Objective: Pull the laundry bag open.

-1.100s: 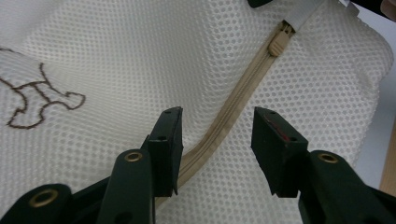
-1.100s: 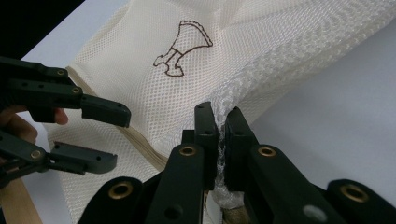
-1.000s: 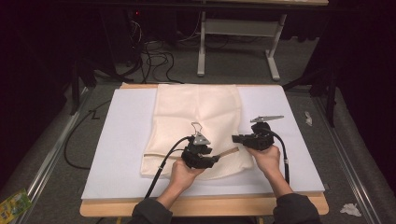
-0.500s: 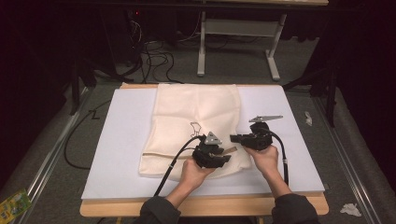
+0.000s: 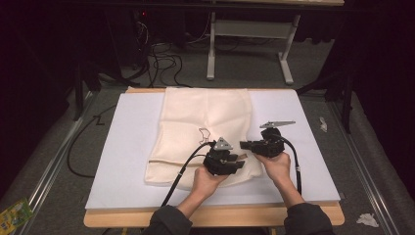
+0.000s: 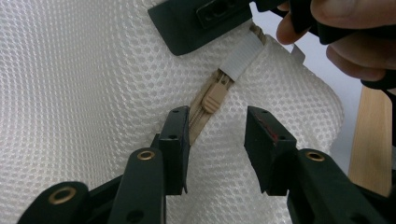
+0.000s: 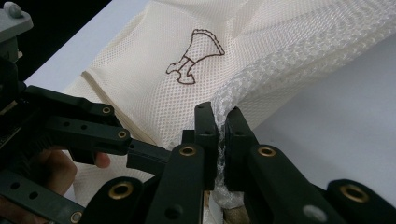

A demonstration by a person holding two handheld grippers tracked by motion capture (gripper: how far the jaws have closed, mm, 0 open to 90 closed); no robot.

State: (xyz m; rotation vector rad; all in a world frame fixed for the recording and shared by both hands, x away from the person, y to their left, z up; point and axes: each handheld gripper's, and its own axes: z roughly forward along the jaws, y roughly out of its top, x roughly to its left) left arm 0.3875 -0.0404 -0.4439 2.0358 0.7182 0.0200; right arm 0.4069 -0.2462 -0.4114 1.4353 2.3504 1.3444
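Cream mesh zippered laundry bag flat on white board, centre of table. Right gripper: jaws pressed together, pinching bunched mesh at bag's corner, 4 o'clock of bag. Left gripper: jaws spread, have just been closing; beige plastic zipper pull between tips, pads not touching it. Zipper runs toward 1 o'clock in left gripper view. Brown outline print at 12 o'clock of right jaws. Wooden table edge at 6 o'clock.
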